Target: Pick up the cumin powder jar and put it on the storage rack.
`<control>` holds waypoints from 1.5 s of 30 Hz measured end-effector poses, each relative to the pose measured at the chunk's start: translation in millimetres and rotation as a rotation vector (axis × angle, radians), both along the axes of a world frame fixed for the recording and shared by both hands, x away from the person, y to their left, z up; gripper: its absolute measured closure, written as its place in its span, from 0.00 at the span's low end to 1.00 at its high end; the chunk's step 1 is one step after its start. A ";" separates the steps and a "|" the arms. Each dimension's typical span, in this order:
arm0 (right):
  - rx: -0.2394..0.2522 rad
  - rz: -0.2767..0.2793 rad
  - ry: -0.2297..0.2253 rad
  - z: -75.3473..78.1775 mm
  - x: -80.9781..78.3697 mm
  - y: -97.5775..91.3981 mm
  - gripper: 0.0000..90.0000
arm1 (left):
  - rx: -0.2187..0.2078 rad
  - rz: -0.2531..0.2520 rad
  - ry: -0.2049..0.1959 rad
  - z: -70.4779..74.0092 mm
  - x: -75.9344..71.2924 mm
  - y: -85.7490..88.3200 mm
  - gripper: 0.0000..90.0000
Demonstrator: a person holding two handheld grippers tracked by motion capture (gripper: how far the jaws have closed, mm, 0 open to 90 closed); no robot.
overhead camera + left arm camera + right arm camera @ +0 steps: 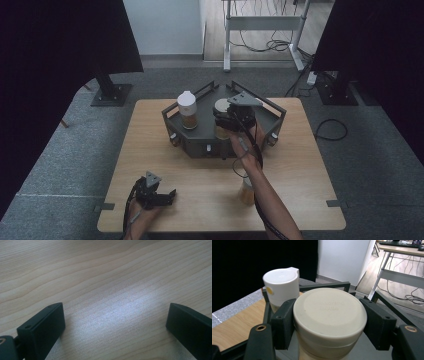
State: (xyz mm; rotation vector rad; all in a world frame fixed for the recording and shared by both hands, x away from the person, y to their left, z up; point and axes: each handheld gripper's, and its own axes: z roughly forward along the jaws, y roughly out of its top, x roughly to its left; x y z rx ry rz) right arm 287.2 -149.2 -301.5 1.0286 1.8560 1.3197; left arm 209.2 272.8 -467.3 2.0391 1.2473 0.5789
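In the dark tray, right half: a jar with a cream lid (329, 315) sits clamped in the right gripper (231, 116); the lid has faint embossed lettering, too soft to read.
Jar contents: something amber-ish shows below the lid in the high view, can't tell what it is.
Right gripper jaws: closed in on the lid from both sides, pads (284, 322) pressing flat against its rim, so it's got a solid hold on that jar.
Right hand and forearm: the person's forearm (270, 200) comes in from the bottom edge and stretches over the table to the tray.
Next door in the tray: a second jar with a white flip-top cap (281, 283), standing upright in the left half, near the held jar but apart from it; there's a small yellow dot on the cap's side.
Tray: a dark angular tray (200, 142) with raised rail edges, sitting toward the far middle of the table.
Third jar: another amber jar (247, 192) stands on the bare tabletop, right beside the forearm and partly hidden by it.
Left gripper (156, 196): parked near the table's near-left corner, well apart from the tray.
Left gripper jaws: spread wide with nothing but wood grain between them.
Table: light wooden table (105, 277) on a grey carpeted floor.
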 end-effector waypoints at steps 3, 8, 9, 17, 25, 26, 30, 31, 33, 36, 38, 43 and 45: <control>-0.001 -0.004 0.001 -0.6 4.0 0.1 0.36 | 0.000 0.000 0.000 0.0 0.0 0.0 0.02; -0.004 -0.013 0.004 -1.8 11.1 1.6 0.36 | 0.000 0.000 0.000 0.0 0.0 0.0 0.02; -0.006 -0.013 0.003 -2.1 12.7 2.0 0.36 | 0.000 0.000 0.000 0.0 0.0 0.0 0.02; -0.023 -0.015 0.008 -3.8 24.2 8.5 0.36 | 0.001 0.000 0.000 0.0 0.0 -0.1 0.02; -0.038 -0.030 0.015 -7.4 32.5 12.9 0.36 | 0.001 0.000 -0.001 -0.1 -0.1 -0.1 0.02; -0.039 -0.031 0.016 -8.3 33.5 12.8 0.36 | 0.000 0.000 -0.001 -0.1 -0.1 -0.1 0.02; -0.029 -0.039 0.023 -13.7 38.0 11.0 0.36 | 0.000 0.000 -0.001 -0.1 -0.1 0.0 0.02; -0.023 -0.040 0.026 -14.1 38.6 10.2 0.36 | 0.000 0.000 -0.001 -0.1 -0.1 0.0 0.02; -0.023 -0.036 0.026 -14.1 39.3 9.1 0.36 | 0.000 0.000 -0.001 -0.1 -0.1 0.0 0.02; -0.020 -0.034 0.029 -14.2 39.8 8.0 0.36 | 0.000 0.000 0.000 0.0 0.0 0.0 0.02; -0.020 -0.034 0.029 -14.4 39.8 7.9 0.36 | 0.000 0.000 -0.001 -0.1 -0.1 0.0 0.02; -0.025 -0.033 0.025 -14.8 38.9 8.5 0.36 | 0.000 0.000 -0.001 -0.1 -0.1 -0.1 0.02; -0.025 -0.031 0.025 -15.0 39.1 7.9 0.34 | 0.001 0.000 -0.001 0.0 -0.1 -0.1 0.02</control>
